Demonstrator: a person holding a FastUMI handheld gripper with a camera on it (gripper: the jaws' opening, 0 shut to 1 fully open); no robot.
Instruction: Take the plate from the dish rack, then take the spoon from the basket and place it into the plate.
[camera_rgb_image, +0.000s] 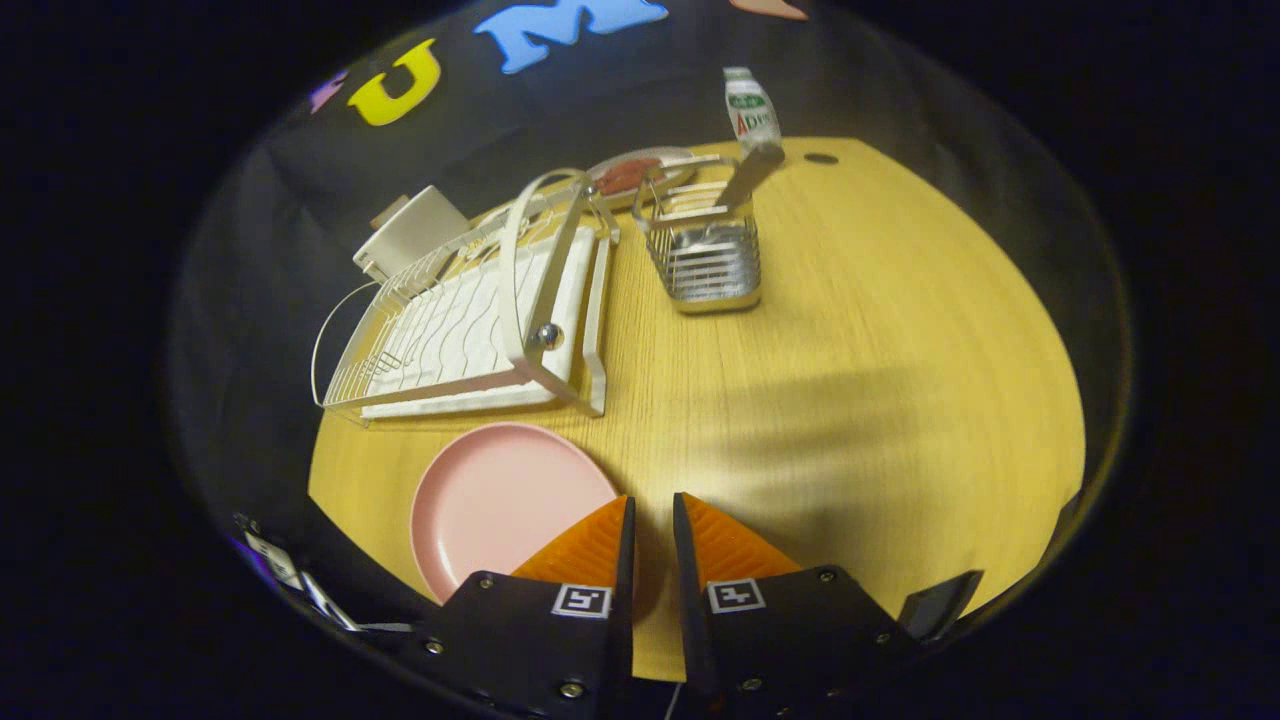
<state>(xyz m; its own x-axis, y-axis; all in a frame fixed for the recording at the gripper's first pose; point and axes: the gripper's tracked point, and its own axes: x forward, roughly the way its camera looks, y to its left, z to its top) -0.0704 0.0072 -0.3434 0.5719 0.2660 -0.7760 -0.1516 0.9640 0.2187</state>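
The gripper (652, 525) hangs above the near part of the wooden surface (900, 400) with its fingers (590, 550) drawn close, only a narrow slit between them, and nothing held. The pink plate (505, 500) lies flat on the surface just beside and partly under the left finger, already out of the dish rack (470, 310), which stands empty beyond it.

So the step in hand looks to be fetching the spoon. The wire basket (705, 255) stands well ahead of the fingers, to the right of the rack, and a handle that I take to be the spoon (752, 172) leans out of its far right corner. To do this well, the fingers should open first, come over the basket from above, line up across the flat of the handle, and close on the part clear of the rim. A straight lift along the handle's lean should keep the light basket from tipping or dragging. What else lies inside the basket is too dim to tell.

Beyond the basket sit a shallow dish (640, 170) and a bottle (750, 108).
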